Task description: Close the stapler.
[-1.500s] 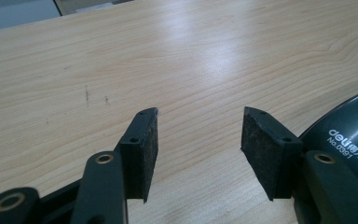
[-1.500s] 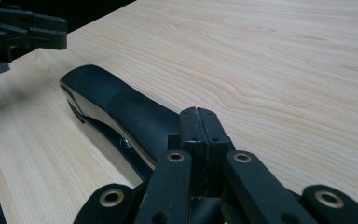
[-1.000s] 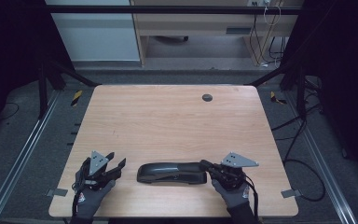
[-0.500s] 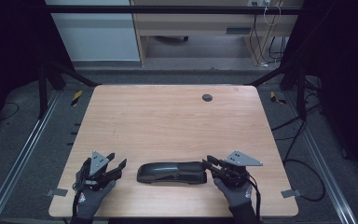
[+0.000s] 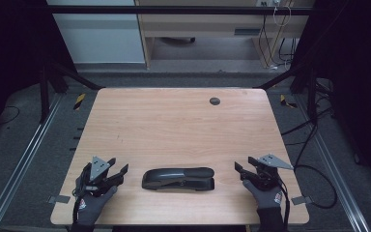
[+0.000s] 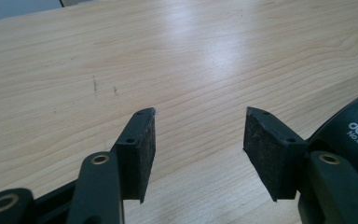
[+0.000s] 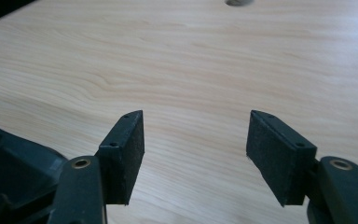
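Observation:
A black stapler (image 5: 178, 179) lies lengthwise on the wooden table (image 5: 174, 125) near its front edge. Left of it, my left gripper (image 5: 118, 165) stands open a short gap from the stapler's left end. In the left gripper view its jaws (image 6: 200, 116) have just been opening with only bare wood between them, and the stapler (image 6: 354, 135) sits just beyond the right jaw. My right gripper (image 5: 244, 164) is open to the right of the stapler, clear of it. Its jaws (image 7: 196, 119) have just been opening wide with nothing between them, and the stapler (image 7: 18, 158) lies off to the left.
A small round grommet (image 5: 214, 101) sits in the table near the far edge. Metal frame rails (image 5: 24, 159) run along both sides, and cables (image 5: 309, 130) trail over the floor at the right. A cabinet (image 5: 96, 34) and a desk stand beyond the table.
My right gripper has let go of the stapler's right end, opened, and drawn away to the right. The stapler lies where it was. The left hand has stayed put.

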